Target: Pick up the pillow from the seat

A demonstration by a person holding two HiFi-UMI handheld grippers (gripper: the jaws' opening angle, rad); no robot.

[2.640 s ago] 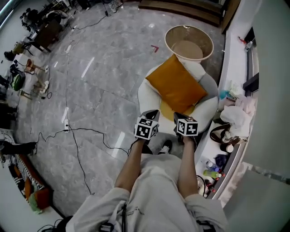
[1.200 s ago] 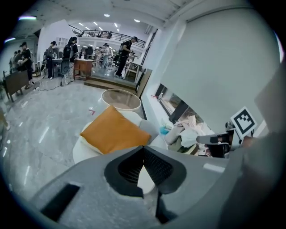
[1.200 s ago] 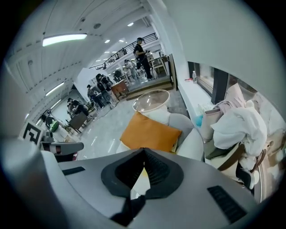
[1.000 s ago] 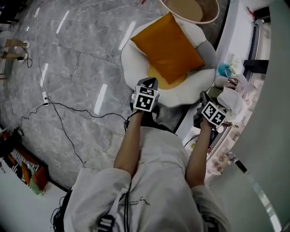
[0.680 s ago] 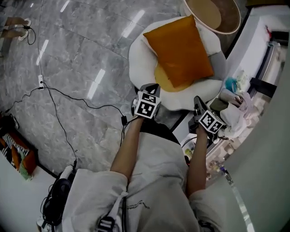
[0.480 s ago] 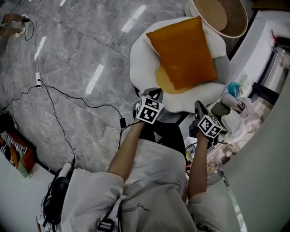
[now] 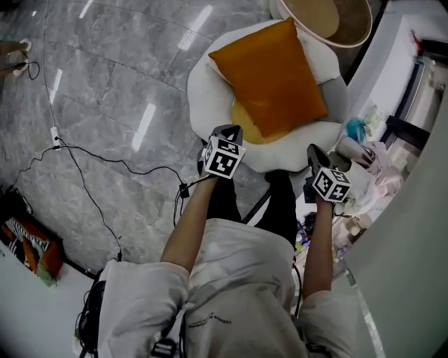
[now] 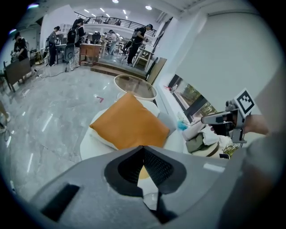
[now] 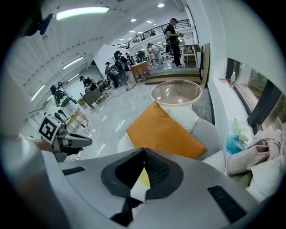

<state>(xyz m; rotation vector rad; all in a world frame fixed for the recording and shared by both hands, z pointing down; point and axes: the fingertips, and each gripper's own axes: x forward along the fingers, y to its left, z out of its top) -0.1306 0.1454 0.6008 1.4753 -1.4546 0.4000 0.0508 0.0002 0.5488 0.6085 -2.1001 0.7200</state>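
Nothing had been lifted yet: the grab and the lift both remained. The left gripper point(image 7: 228, 132) and right gripper point(image 7: 315, 151) were clenched shut and empty, near the front edge of the white seat point(image 7: 201, 94). The orange pillow point(image 7: 269, 73) lay untouched on the seat, beyond both sets of jaws.

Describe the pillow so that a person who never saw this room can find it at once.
On the grey marble floor stands a white seat beside a round beige tub. The pillow lies on that seat. It is the only orange thing there, darker than the yellow patch under its corner.
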